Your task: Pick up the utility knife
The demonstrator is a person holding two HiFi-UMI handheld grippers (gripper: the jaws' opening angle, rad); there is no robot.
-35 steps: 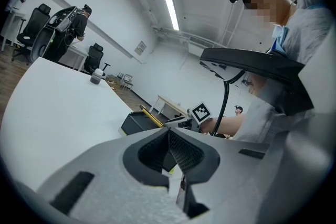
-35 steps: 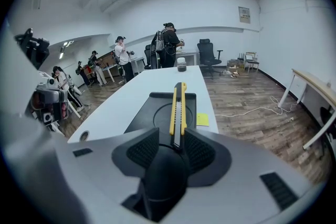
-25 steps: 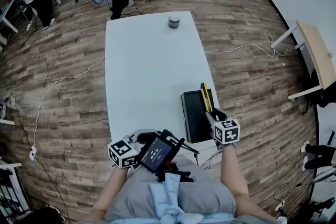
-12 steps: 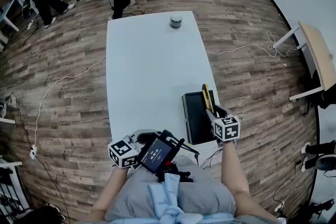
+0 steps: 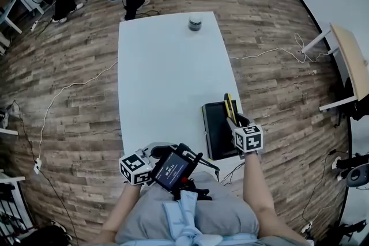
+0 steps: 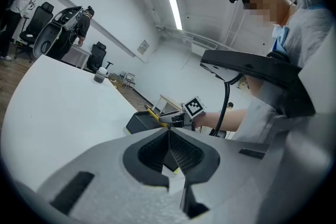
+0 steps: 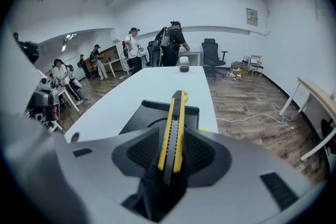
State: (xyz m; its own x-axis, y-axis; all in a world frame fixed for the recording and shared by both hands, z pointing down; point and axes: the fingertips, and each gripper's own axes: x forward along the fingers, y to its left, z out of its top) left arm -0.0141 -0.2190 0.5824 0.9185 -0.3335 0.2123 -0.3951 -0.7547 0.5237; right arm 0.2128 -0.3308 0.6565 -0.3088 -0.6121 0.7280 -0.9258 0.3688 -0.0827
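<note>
The utility knife (image 5: 229,106), yellow and black, is clamped lengthwise between the jaws of my right gripper (image 5: 235,119), its tip pointing away from me. It is held over the right edge of a black tray (image 5: 214,129). In the right gripper view the utility knife (image 7: 174,128) runs straight out from the right gripper (image 7: 172,157) above the tray (image 7: 157,112). My left gripper (image 5: 154,151) is at the table's near edge, shut with nothing in it. The left gripper (image 6: 169,152) looks across at the knife (image 6: 152,112).
The long white table (image 5: 161,78) carries a small dark jar (image 5: 195,23) at its far end. A screen device (image 5: 171,170) hangs at my waist. Cables cross the wooden floor; chairs and people stand far back, and another desk (image 5: 349,60) is at the right.
My right gripper still holds the knife over the tray, almost in the same place. The left gripper has not moved. A person at the far back left has walked on.
</note>
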